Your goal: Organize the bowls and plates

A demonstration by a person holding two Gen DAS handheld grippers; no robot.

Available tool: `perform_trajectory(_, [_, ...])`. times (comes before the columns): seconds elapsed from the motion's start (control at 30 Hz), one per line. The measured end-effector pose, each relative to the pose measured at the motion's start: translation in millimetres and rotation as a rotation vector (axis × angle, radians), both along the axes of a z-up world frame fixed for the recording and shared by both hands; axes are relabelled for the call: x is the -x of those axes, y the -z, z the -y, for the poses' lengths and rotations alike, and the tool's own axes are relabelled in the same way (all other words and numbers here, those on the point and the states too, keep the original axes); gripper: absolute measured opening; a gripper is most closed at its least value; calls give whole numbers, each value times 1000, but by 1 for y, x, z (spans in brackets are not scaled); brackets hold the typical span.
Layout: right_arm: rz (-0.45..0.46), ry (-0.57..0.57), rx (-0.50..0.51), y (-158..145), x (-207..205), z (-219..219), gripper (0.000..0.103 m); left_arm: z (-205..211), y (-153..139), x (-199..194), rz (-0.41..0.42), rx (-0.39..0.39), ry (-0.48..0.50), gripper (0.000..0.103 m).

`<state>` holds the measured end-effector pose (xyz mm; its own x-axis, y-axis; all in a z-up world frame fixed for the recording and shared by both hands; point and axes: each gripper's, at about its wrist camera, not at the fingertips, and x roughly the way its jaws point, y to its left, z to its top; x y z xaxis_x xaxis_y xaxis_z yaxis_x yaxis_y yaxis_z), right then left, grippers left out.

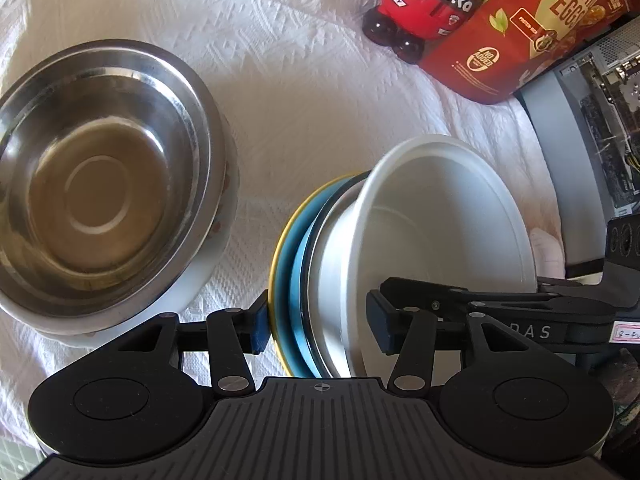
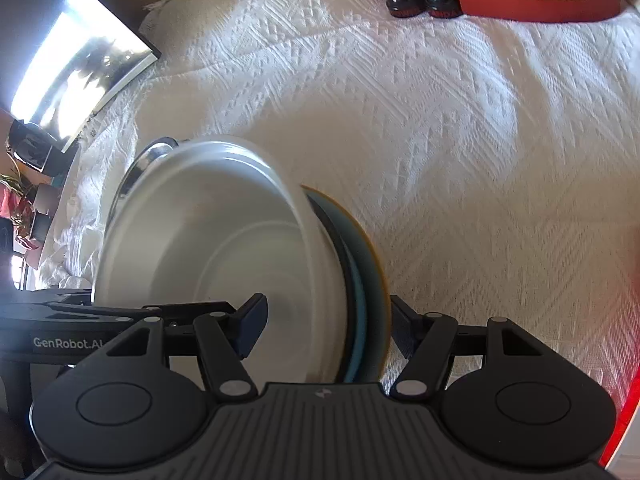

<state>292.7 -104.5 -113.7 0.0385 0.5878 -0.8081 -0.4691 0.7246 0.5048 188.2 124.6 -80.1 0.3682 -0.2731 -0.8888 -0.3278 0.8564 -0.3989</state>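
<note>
The stack (image 1: pixel 320 280) is the thing of the task here: a white bowl (image 1: pixel 448 224) on top, under it what looks like a metal bowl, then a blue plate (image 1: pixel 294 276) and a yellow-rimmed plate (image 1: pixel 280 248) at the bottom. It is held between both grippers above the white cloth (image 1: pixel 300 100), and in both wrist views it appears tilted on its side.

The left gripper (image 1: pixel 318 324) has one pad against the yellow rim and the other inside the white bowl, so it pinches the whole stack across its thickness. The right gripper (image 2: pixel 326 330) does the same from the opposite side: one finger is inside the white bowl (image 2: pixel 216 248), the other is against the underside of the bottom plate (image 2: pixel 374 272). Whether each pad presses firmly I cannot tell.

I judge the task is well advanced: the plates and bowls are already nested in one pile. What is left is probably to set this pile down and to deal with the large steel bowl (image 1: pixel 100 184), which stands alone on the cloth, well apart to the left.

By count: two plates, two bowls in the stack as far as I can see, and one separate steel bowl. Behind are one red toy figure (image 1: pixel 424 4) and one red snack bag (image 1: pixel 532 28).
</note>
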Motion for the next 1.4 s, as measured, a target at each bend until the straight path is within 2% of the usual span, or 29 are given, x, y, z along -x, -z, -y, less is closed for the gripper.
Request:
perform_trajectory(0.13, [-20, 5, 1, 4, 1, 1, 66, -8, 1, 0, -2, 45, -5, 53])
perform_trajectory(0.27, [-37, 12, -8, 4, 4, 0, 66, -14, -2, 2, 12, 59, -3, 53])
perform_trajectory(0.4, [-48, 30, -15, 5, 4, 1, 66, -13, -4, 2, 14, 45, 24, 55])
perform_trajectory(0.47, [-58, 37, -12, 5, 4, 1, 66, -12, -4, 0, 10, 48, 30, 59])
perform_trajectory(0.63, [-20, 41, 8, -1, 6, -3, 66, 1, -5, -3, 8, 2, 50, 68])
perform_trajectory(0.73, [5, 37, 29, -3, 9, -8, 64, 3, -6, -4, 3, -13, 49, 68])
perform_trajectory(0.8, [23, 34, 29, -4, 10, -9, 64, -1, -5, -5, 2, 6, 40, 68])
perform_trajectory(1.1, [-42, 30, -54, 3, 4, 0, 66, -5, -2, -3, 10, 38, 20, 68])
perform_trajectory(1.4, [-39, 13, -53, 0, 8, -7, 68, -19, -1, 2, -11, 87, -7, 67])
